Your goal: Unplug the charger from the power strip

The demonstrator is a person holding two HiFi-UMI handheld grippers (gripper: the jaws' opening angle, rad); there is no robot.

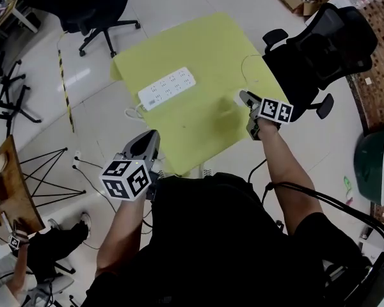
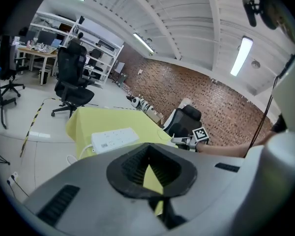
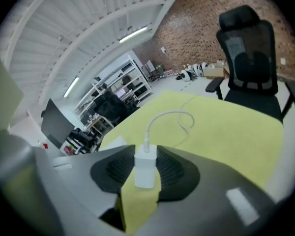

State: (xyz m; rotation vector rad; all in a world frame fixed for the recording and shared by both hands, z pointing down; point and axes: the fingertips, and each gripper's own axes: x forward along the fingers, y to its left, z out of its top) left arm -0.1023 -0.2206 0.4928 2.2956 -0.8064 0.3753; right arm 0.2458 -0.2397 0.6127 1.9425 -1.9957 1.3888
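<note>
1. One yellow-covered table (image 1: pixel 198 130) under the power strip (image 1: pixel 168 88). No plug seen standing in the strip's sockets.
2. Left gripper (image 1: pixel 152 138) on the near side of the power strip, just off the table's edge. Jaw tips pressed together, nothing between them.
3. Right gripper (image 1: pixel 248 110) well to the right of the power strip, pinching the charger (image 3: pixel 145 167) across two opposite flat faces.
4. Charger: a small white block, already out of the power strip and well apart from it.
   - Judged light, rigid and smooth-shelled, so likely to slip or twist under a loose pinch.
   - Best taken by the body, square across its flat faces as now, never by the lead.
5. Cable (image 3: pixel 179 118): thin, white and limp, leaving the charger's far end and curling in a loop on the cloth, clear of the power strip. Likely to trail along with little drag, but too soft to steer anything by.
</note>
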